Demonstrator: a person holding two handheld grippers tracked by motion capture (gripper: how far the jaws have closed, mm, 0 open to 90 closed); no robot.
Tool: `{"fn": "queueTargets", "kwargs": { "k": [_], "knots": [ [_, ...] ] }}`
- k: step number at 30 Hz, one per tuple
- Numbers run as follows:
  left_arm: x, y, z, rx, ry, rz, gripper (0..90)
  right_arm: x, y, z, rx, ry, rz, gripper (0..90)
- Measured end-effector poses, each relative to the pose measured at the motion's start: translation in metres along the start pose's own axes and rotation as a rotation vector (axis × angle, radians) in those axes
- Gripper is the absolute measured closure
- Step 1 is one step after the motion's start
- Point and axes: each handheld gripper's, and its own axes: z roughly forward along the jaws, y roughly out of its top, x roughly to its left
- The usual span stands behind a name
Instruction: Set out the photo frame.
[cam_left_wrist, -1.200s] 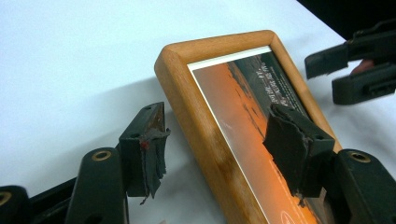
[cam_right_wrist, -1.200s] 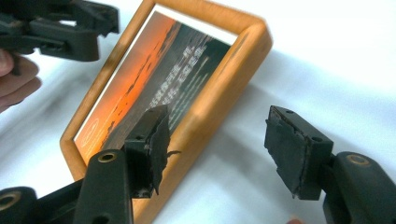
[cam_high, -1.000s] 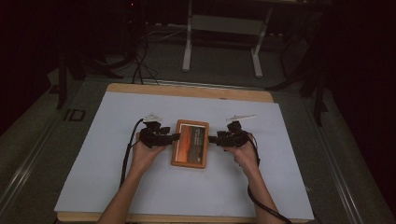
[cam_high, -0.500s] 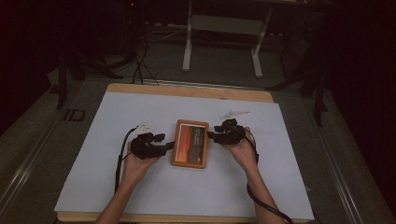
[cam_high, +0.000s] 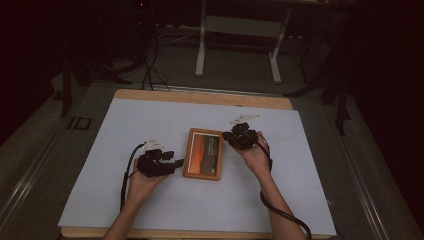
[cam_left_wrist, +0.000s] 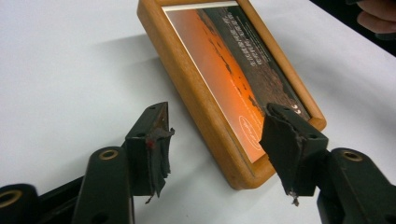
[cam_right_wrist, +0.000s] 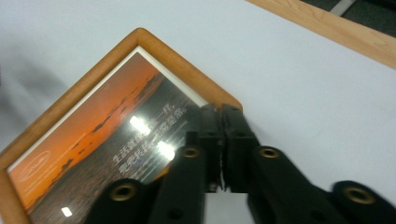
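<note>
White sheet (cam_high: 150, 125) covers the bench (cam_high: 200, 96); wood edge shows at far and near sides.

Left tool (cam_high: 179, 163) sits left of the frame (cam_high: 203, 153), held in the left hand (cam_high: 142, 180), cable looping back along the forearm. It points right toward the frame's lower left edge. In the left gripper view the jaws are spread, having just closed in a little, with the frame's near corner in the gap between them. One pad (cam_left_wrist: 156, 144) hangs over bare sheet, the other pad (cam_left_wrist: 285, 144) sits over the frame's bottom edge; cannot tell if it touches. Nothing pinched.

Frame lies flat at bench centre, long side running away from the person. Wood border, orange sunset print with a dark half and small white text. In the left gripper view (cam_left_wrist: 205, 88) it runs up and away from the jaws.

Right tool (cam_high: 226, 135) is at the frame's upper right corner, held in the right hand (cam_high: 256, 157), cable trailing down off the near bench edge. In the right gripper view the jaws have just closed and are pressed together, pad against pad, nothing between them. The tips (cam_right_wrist: 223, 116) lie over the frame's corner (cam_right_wrist: 140, 93), over glass and border; contact cannot be told. Glare spots show on the glass. Beyond it, bare sheet and bench edge (cam_right_wrist: 336, 32).
</note>
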Motion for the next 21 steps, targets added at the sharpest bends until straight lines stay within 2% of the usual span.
{"fn": "queueTargets", "kwargs": {
  "k": [5, 12, 16, 21],
  "knots": [
    [-0.001, -0.004, 0.006, 0.026, -0.016, -0.002, 43.7, 0.002, 0.004, 0.010, 0.024, -0.012, -0.018, 89.8],
    [-0.005, -0.008, 0.016, 0.066, -0.023, 0.003, 43.8, 0.002, 0.008, 0.022, 0.021, -0.014, -0.002, 89.9],
    [-0.007, -0.010, 0.022, 0.092, -0.030, -0.006, 43.8, 0.005, 0.011, 0.027, 0.029, -0.024, -0.010, 89.9],
    [-0.011, -0.012, 0.028, 0.124, -0.037, 0.008, 43.8, 0.007, 0.013, 0.032, 0.038, -0.037, -0.017, 90.0]
  ]
}}
